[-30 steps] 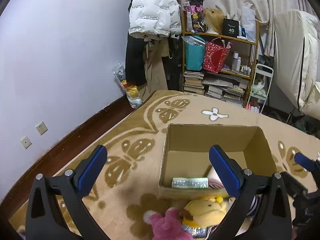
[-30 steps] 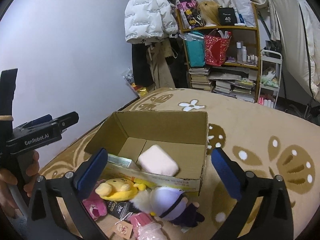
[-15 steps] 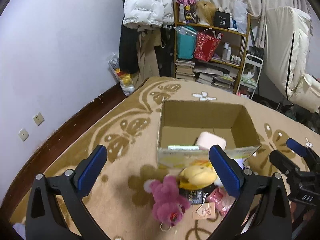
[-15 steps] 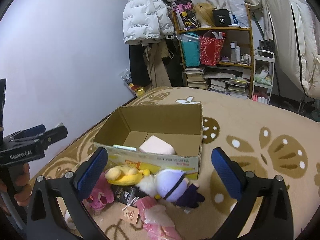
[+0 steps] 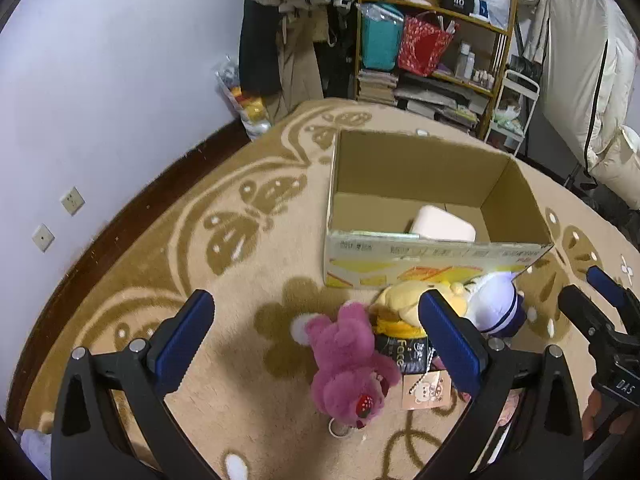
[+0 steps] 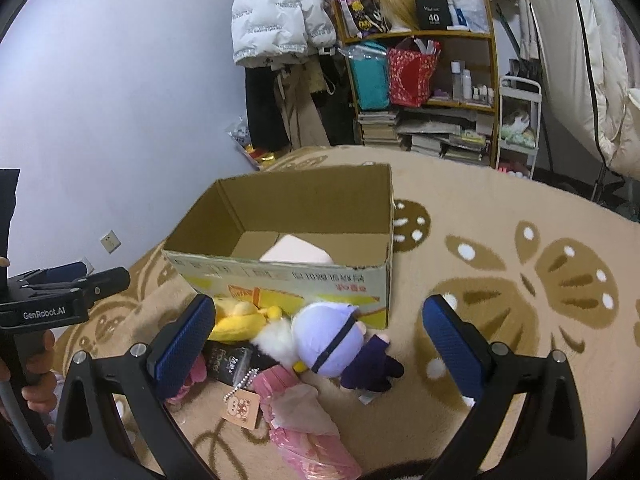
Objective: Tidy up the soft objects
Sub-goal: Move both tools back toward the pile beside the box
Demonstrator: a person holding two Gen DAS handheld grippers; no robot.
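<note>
In the left wrist view, the left gripper (image 5: 316,326) has its jaws spread wide with nothing between them, hanging above the carpet (image 5: 224,248). Its right finger (image 5: 448,334) covers part of the yellow plush (image 5: 404,298), so that toy's shape is hard to read. A pink plush bear (image 5: 348,364) lies face up just in front of the cardboard box (image 5: 424,264), touching a dark packet (image 5: 404,354) and a small card tag (image 5: 426,390). A white and purple plush (image 5: 496,310) rests against the box's near wall. Inside the box a pale pink cushion (image 5: 444,224) shows only partly behind that wall. The right gripper (image 5: 600,304) enters at the right edge, cut off.

In the right wrist view, the right gripper (image 6: 318,334) is also wide open and empty. Between its fingers sit the white and purple plush (image 6: 332,340), the yellow plush (image 6: 236,320) and a pink wrapped bundle (image 6: 304,420), whose contents cannot be made out. The bear is almost wholly hidden behind the left finger (image 6: 184,344). The left gripper (image 6: 60,292) shows at the left edge, held by a hand (image 6: 36,384).
</note>
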